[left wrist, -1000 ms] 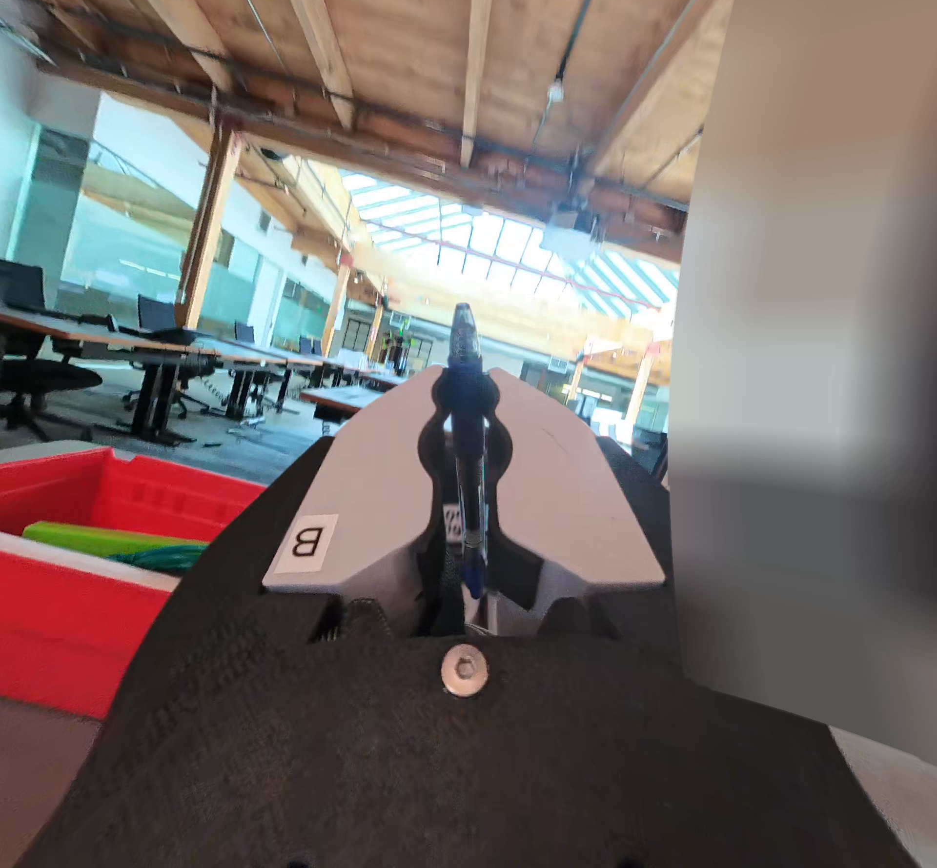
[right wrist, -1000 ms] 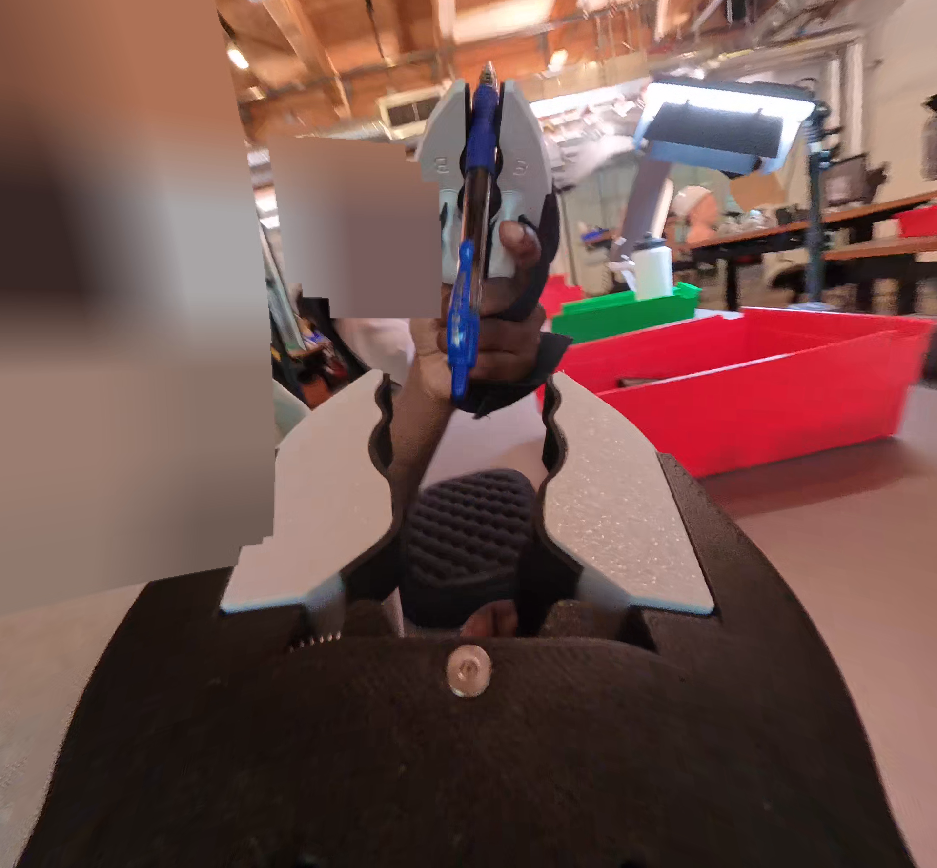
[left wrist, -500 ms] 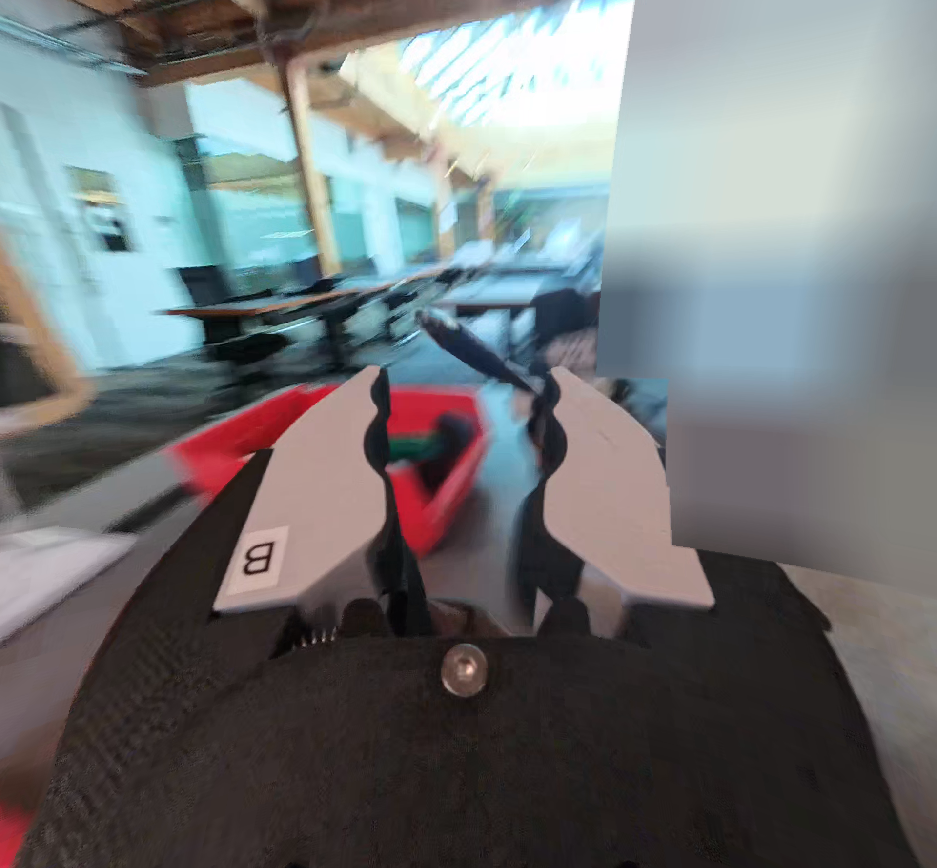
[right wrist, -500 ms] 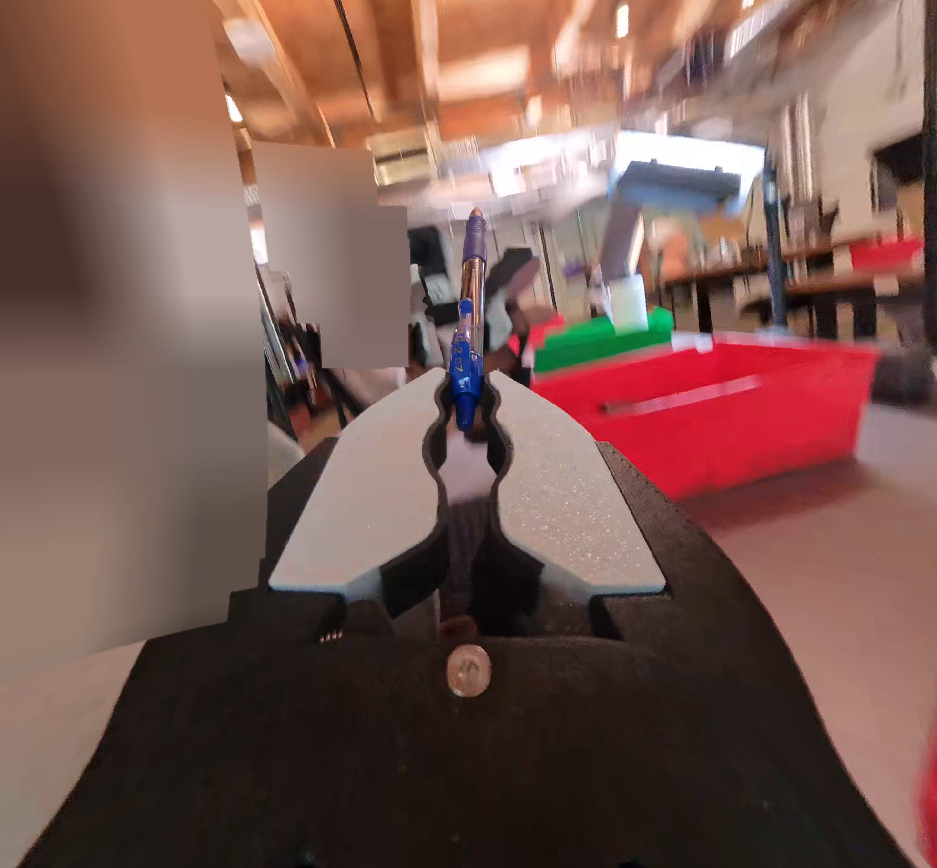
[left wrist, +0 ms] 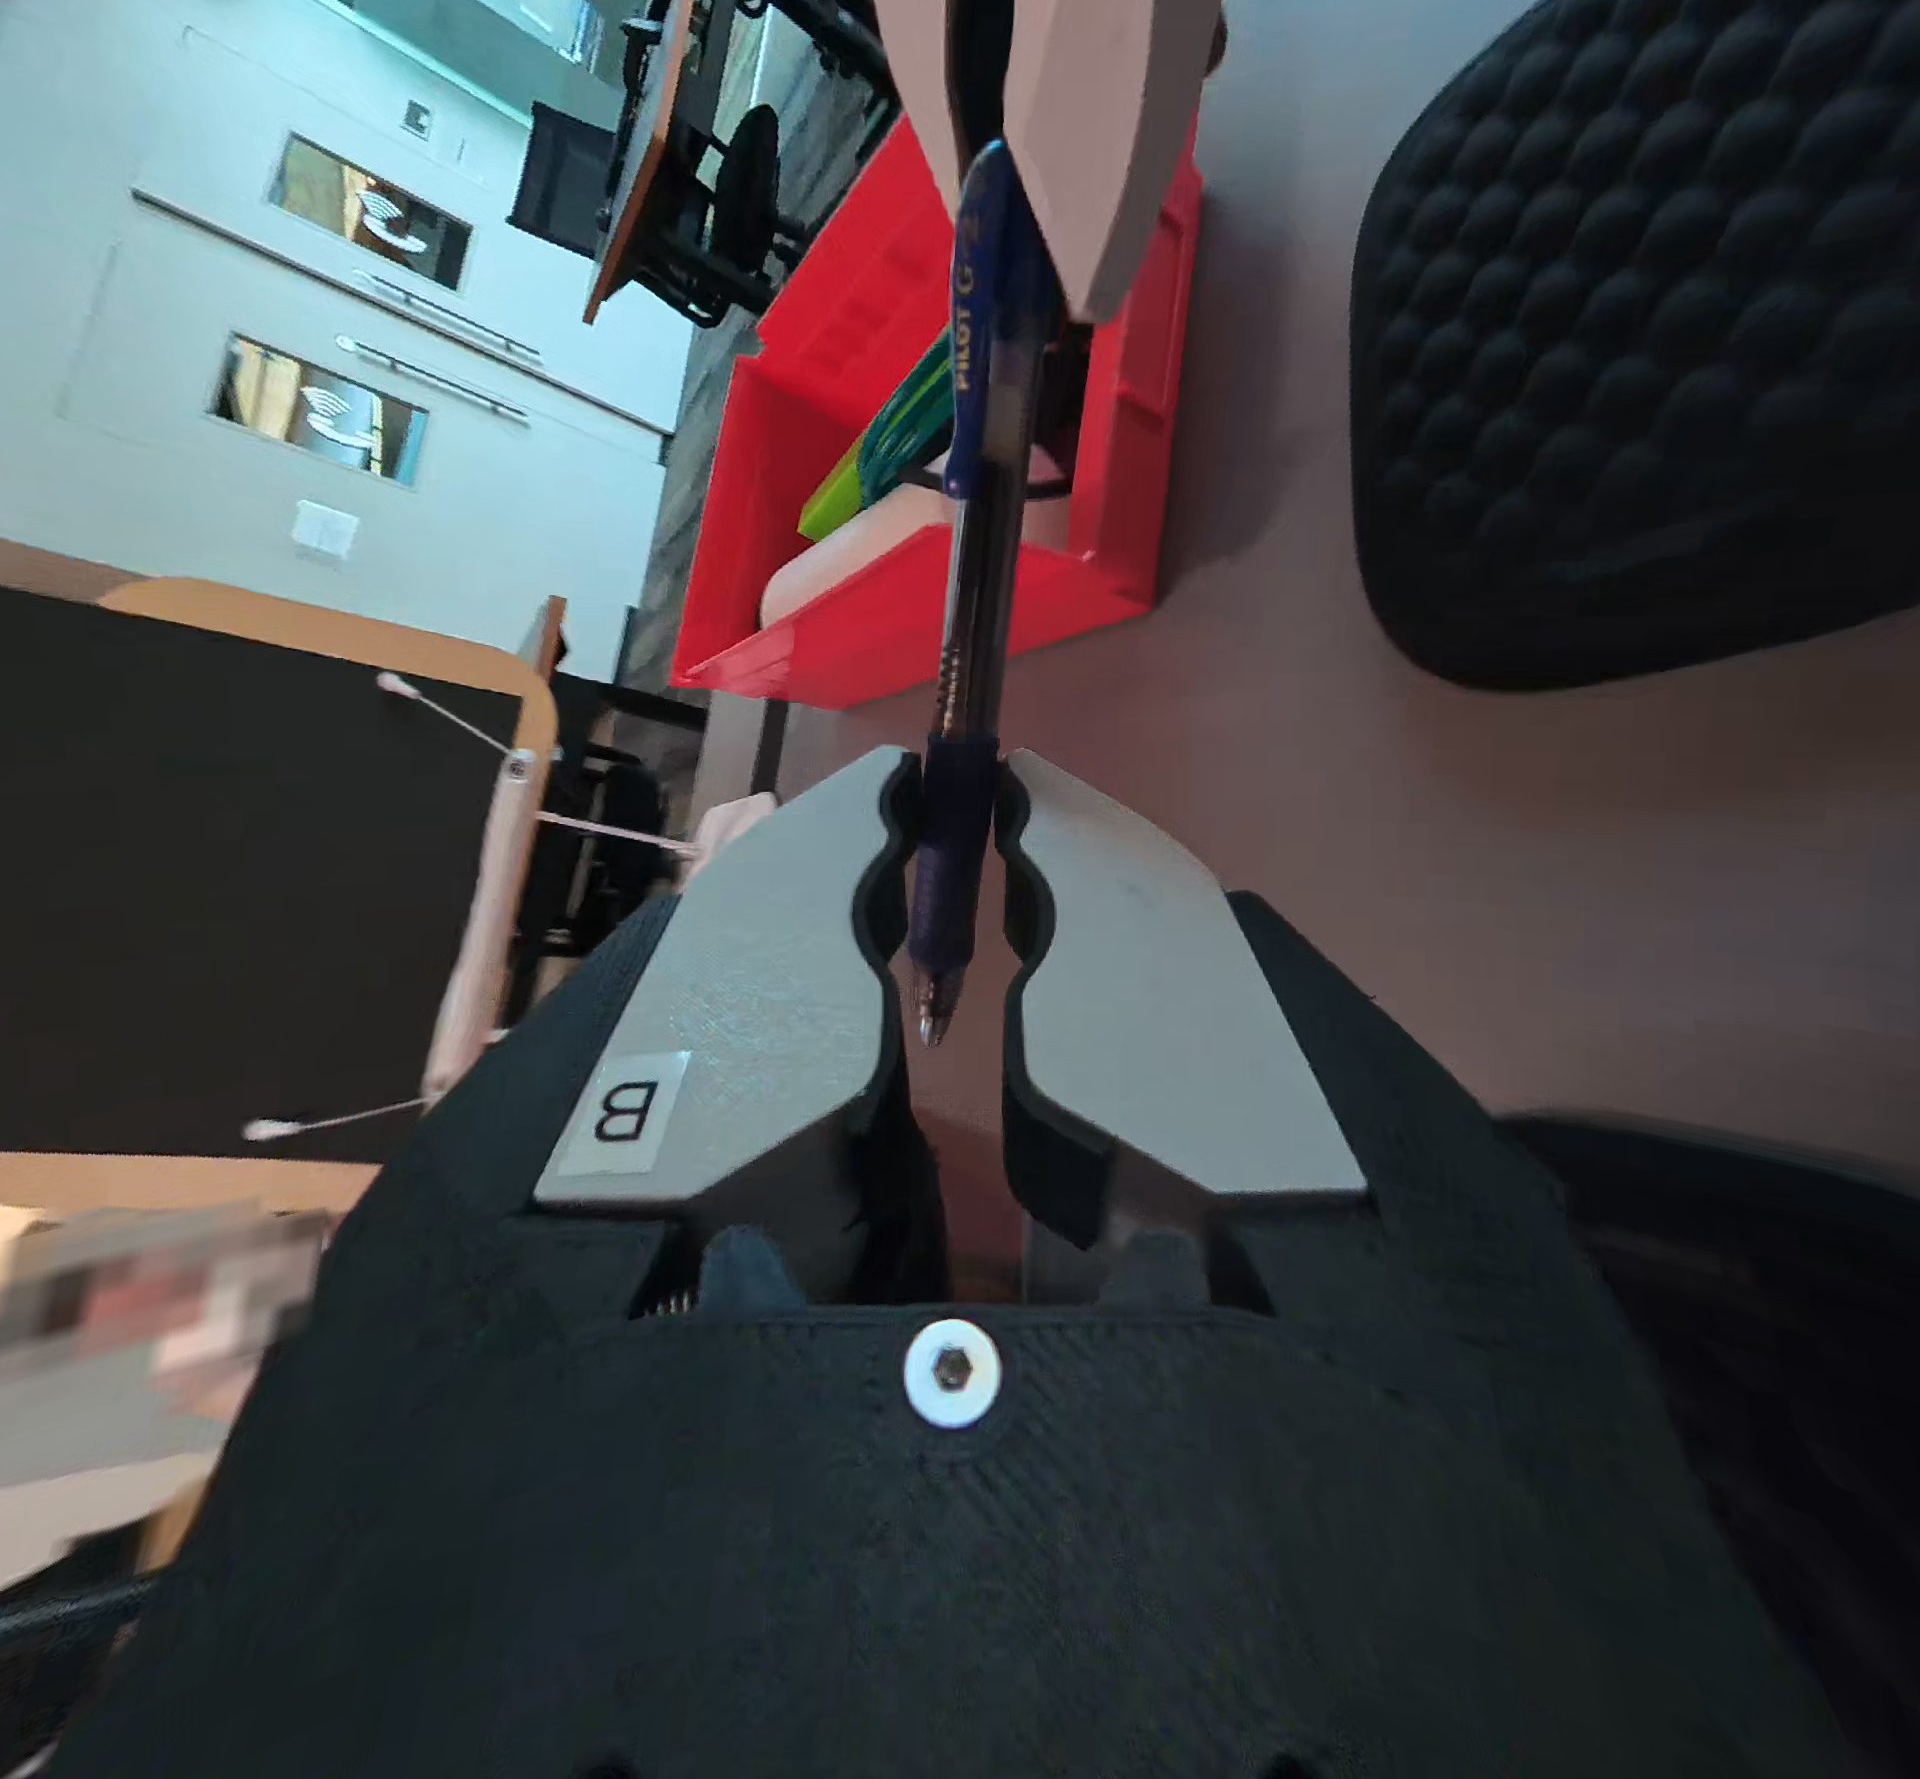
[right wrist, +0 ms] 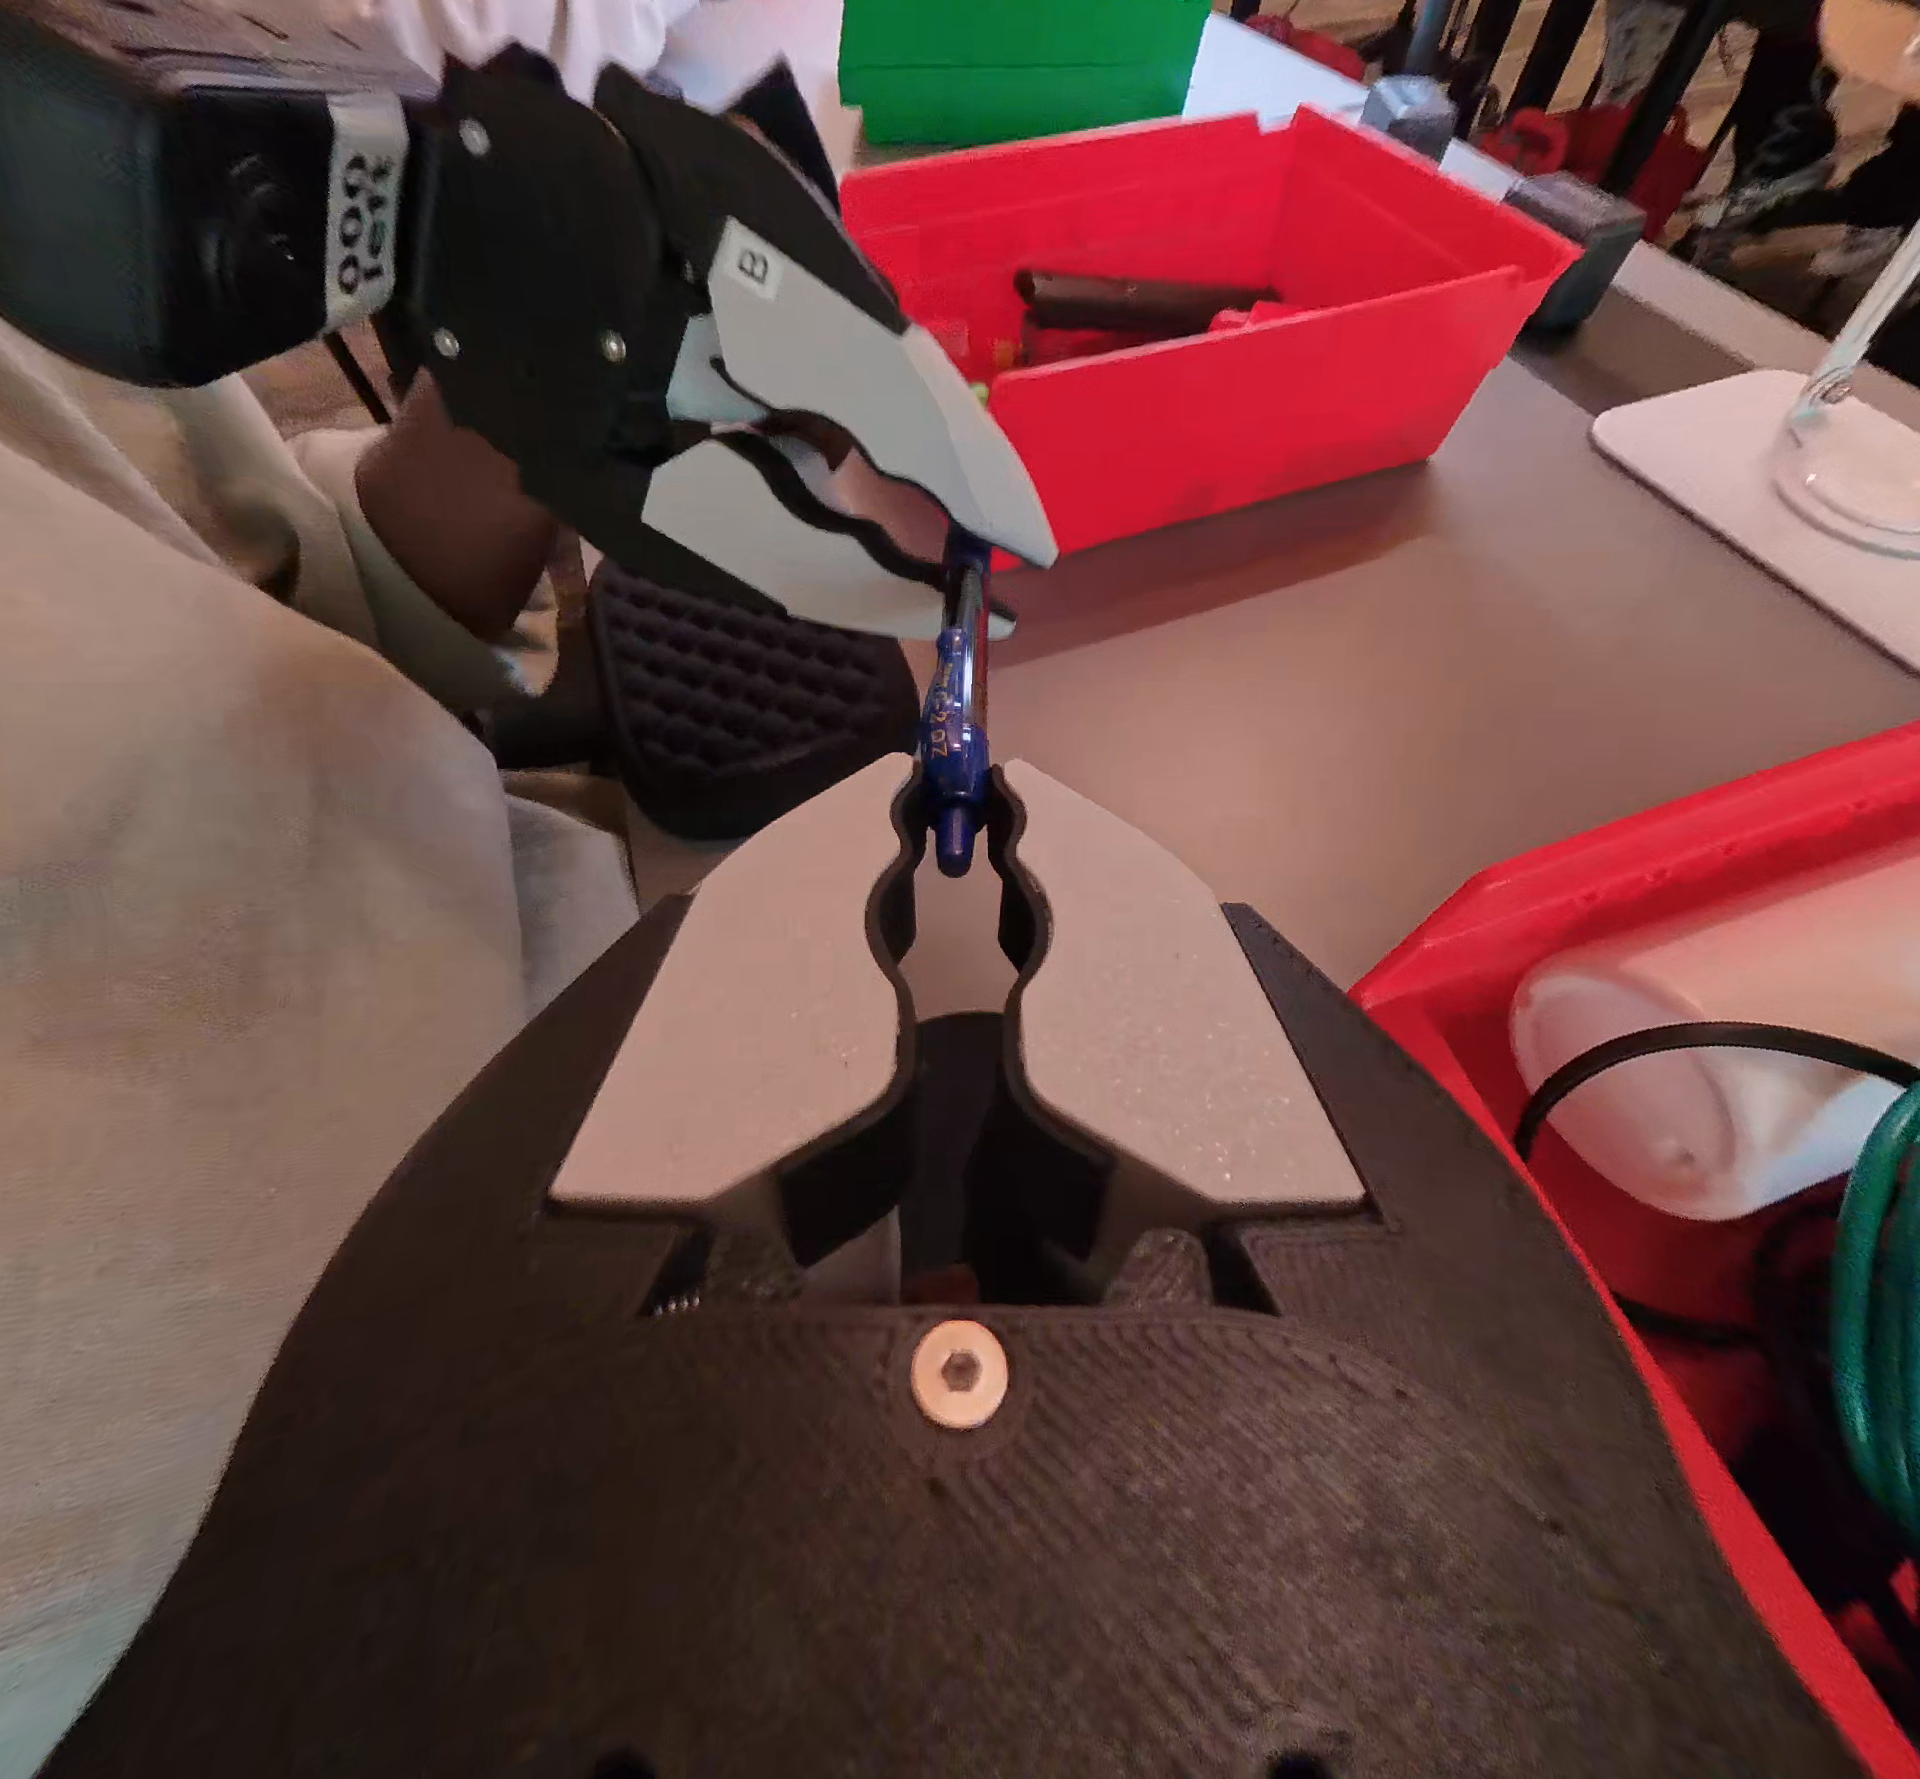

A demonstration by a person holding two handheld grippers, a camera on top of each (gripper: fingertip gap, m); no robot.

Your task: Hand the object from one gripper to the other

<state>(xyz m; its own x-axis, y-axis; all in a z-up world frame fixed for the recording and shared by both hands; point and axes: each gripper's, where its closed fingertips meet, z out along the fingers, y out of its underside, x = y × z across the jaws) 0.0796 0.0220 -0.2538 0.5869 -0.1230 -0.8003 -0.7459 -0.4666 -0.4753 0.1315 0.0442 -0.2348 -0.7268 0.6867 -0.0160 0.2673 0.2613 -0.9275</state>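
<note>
A blue pen (left wrist: 977,524) hangs in the air between my two grippers above the grey table (right wrist: 1351,690). My left gripper (left wrist: 951,784) is shut on the pen's dark rubber grip, with the metal tip pointing back at its camera. My right gripper (right wrist: 951,779) is shut on the pen's (right wrist: 951,690) clicker end. In the right wrist view the left gripper (right wrist: 977,576) comes in from the upper left with the pen's far end between its grey fingertips. In the left wrist view the right gripper (left wrist: 1003,160) reaches in from the top edge.
A red bin (right wrist: 1247,420) with dark items stands behind the pen, and a green bin (right wrist: 1018,36) farther back. Another red bin (right wrist: 1662,898) at right holds a white roll and green cord. A black mesh pad (right wrist: 727,690), a white lamp base (right wrist: 1745,482) and a person's sleeve (right wrist: 208,898) are nearby. The tips of one gripper are about 6 centimetres away from the tips of the other.
My left gripper was shut on the pen a second ago, then let go as the right closed on it. The left has now turned and closed on the pen's grip end. Both grippers have dropped towards the table.
</note>
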